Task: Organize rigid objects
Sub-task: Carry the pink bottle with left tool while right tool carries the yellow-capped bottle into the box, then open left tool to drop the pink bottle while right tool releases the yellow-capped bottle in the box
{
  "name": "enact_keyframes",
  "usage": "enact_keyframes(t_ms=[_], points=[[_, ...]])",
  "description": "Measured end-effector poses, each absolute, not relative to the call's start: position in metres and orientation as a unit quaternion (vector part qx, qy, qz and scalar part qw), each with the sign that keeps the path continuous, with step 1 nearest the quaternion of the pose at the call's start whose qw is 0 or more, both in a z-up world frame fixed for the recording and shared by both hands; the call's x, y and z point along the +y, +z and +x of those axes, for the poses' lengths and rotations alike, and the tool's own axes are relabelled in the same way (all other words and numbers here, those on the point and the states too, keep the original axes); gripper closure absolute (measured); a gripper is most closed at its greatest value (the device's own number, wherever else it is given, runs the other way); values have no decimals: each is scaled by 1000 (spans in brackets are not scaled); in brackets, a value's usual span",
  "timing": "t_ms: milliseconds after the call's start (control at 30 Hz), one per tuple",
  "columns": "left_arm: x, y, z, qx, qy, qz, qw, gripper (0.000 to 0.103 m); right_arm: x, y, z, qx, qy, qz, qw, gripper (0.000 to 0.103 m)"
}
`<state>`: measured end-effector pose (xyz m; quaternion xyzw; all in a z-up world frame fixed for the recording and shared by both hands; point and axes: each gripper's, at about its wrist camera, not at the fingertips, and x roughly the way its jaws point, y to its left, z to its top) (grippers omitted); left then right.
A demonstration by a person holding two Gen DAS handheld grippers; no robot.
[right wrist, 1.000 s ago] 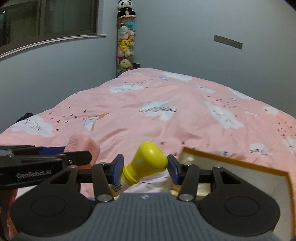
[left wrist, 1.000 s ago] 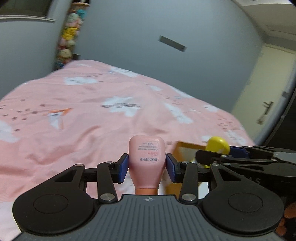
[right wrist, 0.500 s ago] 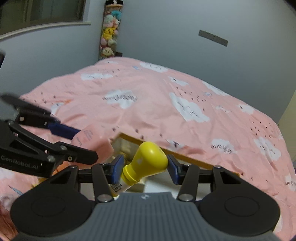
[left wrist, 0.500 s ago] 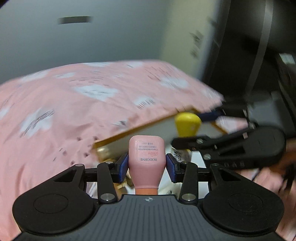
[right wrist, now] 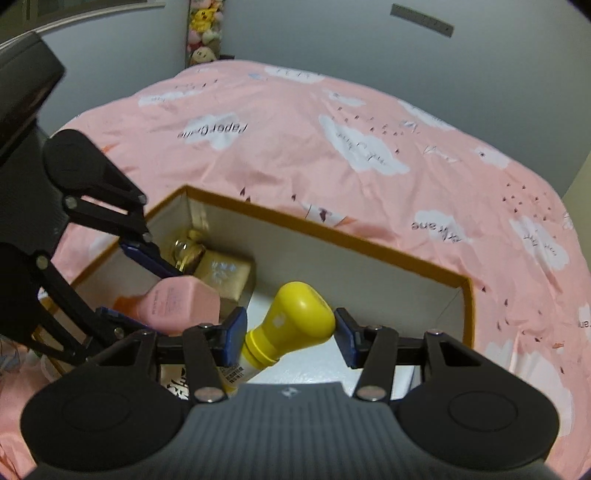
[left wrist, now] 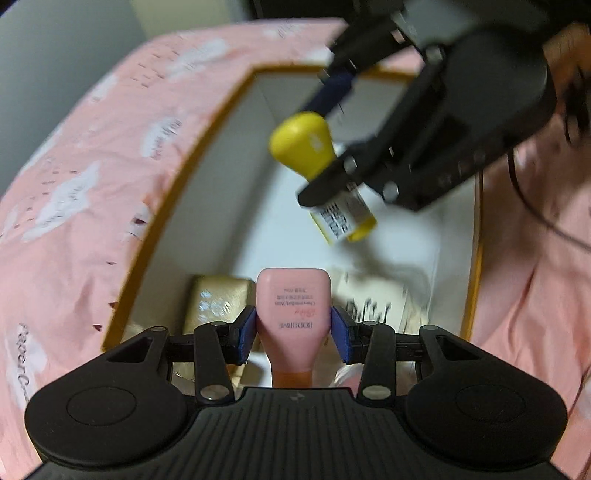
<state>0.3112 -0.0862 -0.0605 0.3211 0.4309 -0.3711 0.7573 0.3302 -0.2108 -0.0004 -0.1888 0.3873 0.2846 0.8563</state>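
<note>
My left gripper (left wrist: pixel 292 334) is shut on a pink bottle (left wrist: pixel 292 310), held upside down over the near end of an open box (left wrist: pixel 192 162) with orange rims and grey inner walls. My right gripper (right wrist: pixel 290 334) is shut on a yellow bottle (right wrist: pixel 295 317) with a bulbous cap, held tilted above the same box (right wrist: pixel 332 236). In the left wrist view the yellow bottle (left wrist: pixel 314 155) and the right gripper (left wrist: pixel 334 147) hang above the box's middle. In the right wrist view the pink bottle (right wrist: pixel 181 299) and the left gripper (right wrist: pixel 147 280) sit at the box's left end.
The box rests on a bed with a pink cloud-print cover (right wrist: pixel 332 140). Inside it lie a gold-wrapped box (right wrist: pixel 225 273), a small gold item (right wrist: pixel 188 249) and printed packets (left wrist: pixel 373 306). Grey walls and a column of plush toys (right wrist: pixel 203 29) stand beyond the bed.
Both grippers have come over the box and tipped downward, each keeping its bottle. The left gripper rolled strongly, so the box's inside now fills its view.
</note>
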Motion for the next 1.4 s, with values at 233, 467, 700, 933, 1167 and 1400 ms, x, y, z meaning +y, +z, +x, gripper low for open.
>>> enact_keyframes(t_ms=[233,467,700,933,1167,1400], points=[[-97,-84,324,446,-388,352,725,54,-198,-21,347,421,306,-208,828,52],[-95,-85,334,441,-369,322,752,51,-186,-40,364,448,311,-235,805,52],[-81,-69,325,419,-332,271,800,49,-174,-50,373,455,316,-264,789,52],[-57,-51,314,405,-212,168,874,49,-159,-60,379,453,318,-299,777,52],[-58,-48,298,395,-107,117,905,49,-144,-68,378,446,328,-323,768,52],[-52,-44,279,389,-81,62,916,49,-134,-71,373,441,323,-345,763,52]])
